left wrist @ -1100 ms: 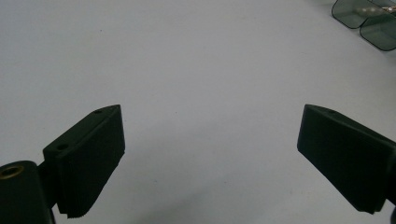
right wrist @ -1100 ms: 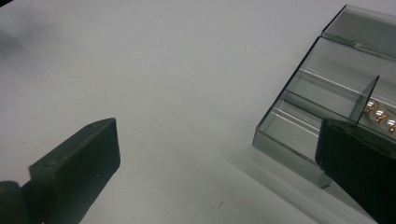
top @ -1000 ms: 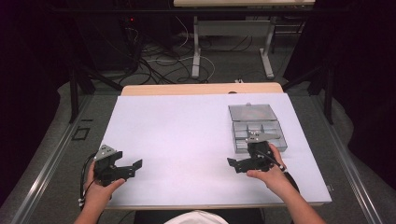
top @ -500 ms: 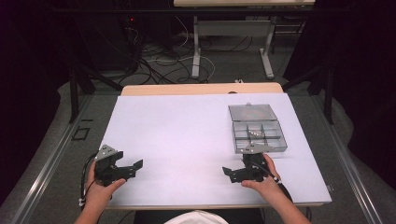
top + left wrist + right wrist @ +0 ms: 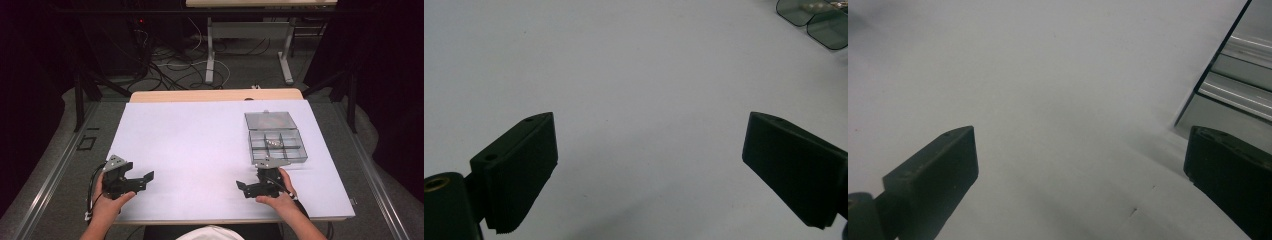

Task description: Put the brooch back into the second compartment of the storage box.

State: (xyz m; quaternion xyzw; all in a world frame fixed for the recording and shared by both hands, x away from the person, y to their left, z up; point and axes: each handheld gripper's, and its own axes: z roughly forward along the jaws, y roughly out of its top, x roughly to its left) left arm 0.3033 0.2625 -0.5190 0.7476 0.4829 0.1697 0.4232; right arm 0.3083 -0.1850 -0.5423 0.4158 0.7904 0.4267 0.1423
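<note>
Right gripper view: organizer box cropped.

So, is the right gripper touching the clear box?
Apart. In the high view, white table shows between the right gripper and the clear box.

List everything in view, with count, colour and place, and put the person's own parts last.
table: one, white top, centre.
compartment box: one, clear grey, lid open, right side of the table.
small metal parts: a few, silvery, in a middle compartment of the box.
desk legs: two, pale, on the floor beyond the table.
cables: several, dark and white, on the floor behind.
left tongs: one, black, open, near left.
right tongs: one, black, open, near right.
</note>
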